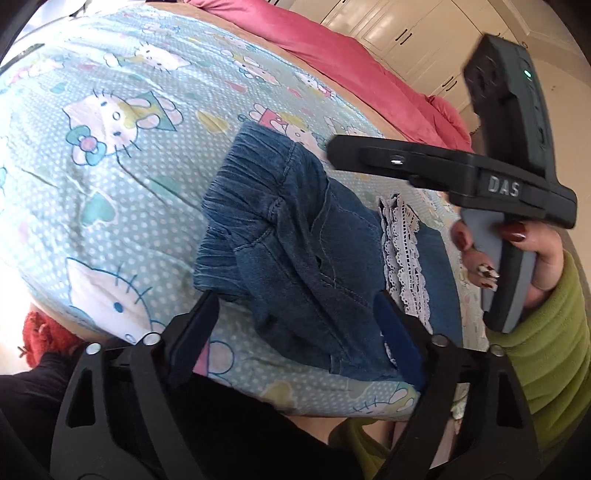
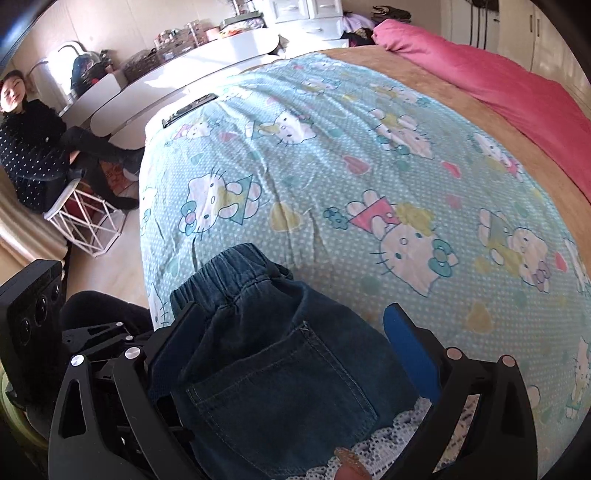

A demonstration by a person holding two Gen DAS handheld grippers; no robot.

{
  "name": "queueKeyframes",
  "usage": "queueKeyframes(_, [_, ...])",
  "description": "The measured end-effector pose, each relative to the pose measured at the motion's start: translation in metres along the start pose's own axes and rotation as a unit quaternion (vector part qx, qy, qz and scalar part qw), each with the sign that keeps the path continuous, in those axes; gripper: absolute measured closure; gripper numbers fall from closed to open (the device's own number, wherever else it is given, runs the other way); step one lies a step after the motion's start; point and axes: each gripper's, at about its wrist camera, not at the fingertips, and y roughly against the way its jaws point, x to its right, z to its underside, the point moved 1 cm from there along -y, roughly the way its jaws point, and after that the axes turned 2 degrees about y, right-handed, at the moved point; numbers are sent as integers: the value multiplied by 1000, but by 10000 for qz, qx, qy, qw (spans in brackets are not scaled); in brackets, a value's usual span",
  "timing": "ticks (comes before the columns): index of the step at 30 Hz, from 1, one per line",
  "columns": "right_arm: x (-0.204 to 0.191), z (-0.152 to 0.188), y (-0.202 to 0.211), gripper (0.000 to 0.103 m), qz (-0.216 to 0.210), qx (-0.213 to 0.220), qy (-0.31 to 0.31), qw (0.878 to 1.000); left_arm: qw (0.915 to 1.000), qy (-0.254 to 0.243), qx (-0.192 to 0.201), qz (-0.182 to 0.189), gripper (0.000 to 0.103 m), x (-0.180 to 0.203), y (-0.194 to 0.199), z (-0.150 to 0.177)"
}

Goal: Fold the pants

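Note:
Folded blue denim pants [image 1: 295, 236] with a white lace trim [image 1: 402, 251] lie on the cat-print bed sheet [image 1: 122, 192]. My left gripper [image 1: 295, 299] hangs over their near end with the jaws apart. One finger stands at the waistband's edge and the blue-padded one over the lace side. A hand in a green sleeve [image 1: 546, 332] holds my right gripper [image 1: 354, 155] over the pants' far side. In the right wrist view that gripper [image 2: 295, 321] stands wide open astride the pants [image 2: 266, 369], back pocket up. I see no pad pressing.
A pink duvet [image 2: 498, 85] and a tan blanket strip [image 2: 461, 107] cover the bed's far side. A dark flat device [image 2: 190, 109] lies on the sheet's [image 2: 332, 166] far corner. A person in dark clothes [image 2: 29, 147] sits by a cluttered white desk [image 2: 177, 85]. White wardrobes [image 1: 406, 29] stand behind.

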Motion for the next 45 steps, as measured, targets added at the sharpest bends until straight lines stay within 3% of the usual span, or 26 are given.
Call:
queueKeyframes(9, [-14,-17,-56,7,-626,-676,127,9957,9999,15,-78,94,32,-4,-15,4])
queueKeyframes(12, [-15,-17,-65,45,-1024,-790,74,9916,9998,30,-68,174,30,-5,-14,4])
queueKeyframes(14, [-18,-13,-58,52,-1044,-674,226,9920,9996,63,-34,269,26,-7,-12,5])
queueKeyframes(16, [-11,-10,-44,66,-1162,-485,129,9920,9993,54,3,361,23,-7,-9,5])
queueKeyframes(18, [2,-3,-19,69,-1401,-163,-50,9900,9994,39,65,338,20,-5,-6,5])
queueKeyframes(23, [30,22,39,69,-1665,495,-289,9844,9983,-151,219,510,10,6,4,1])
queueKeyframes(26, [44,42,72,69,-1707,837,-379,9810,9972,-292,189,655,10,24,-4,-1])
queueKeyframes(30, [62,69,103,67,-1674,1183,-467,9777,9895,-324,-104,1401,11,54,-25,-4])
queueKeyframes(32, [73,84,117,57,-1708,1351,-573,9743,9833,-410,-182,1762,11,72,-28,-3])
queueKeyframes(34, [84,103,132,32,-1700,1579,-698,9702,9759,-868,-285,1982,11,100,-29,6])
queueKeyframes(37, [108,139,149,25,-1407,1771,-1060,9683,9678,-1486,-534,1962,11,128,-33,27])
queueKeyframes(41, [128,180,141,25,-900,1461,-1667,9710,9588,-2056,-860,1763,11,148,-43,52])
queueKeyframes(45, [130,196,126,25,-717,1273,-2062,9675,9557,-2462,-948,1301,11,155,-51,62])
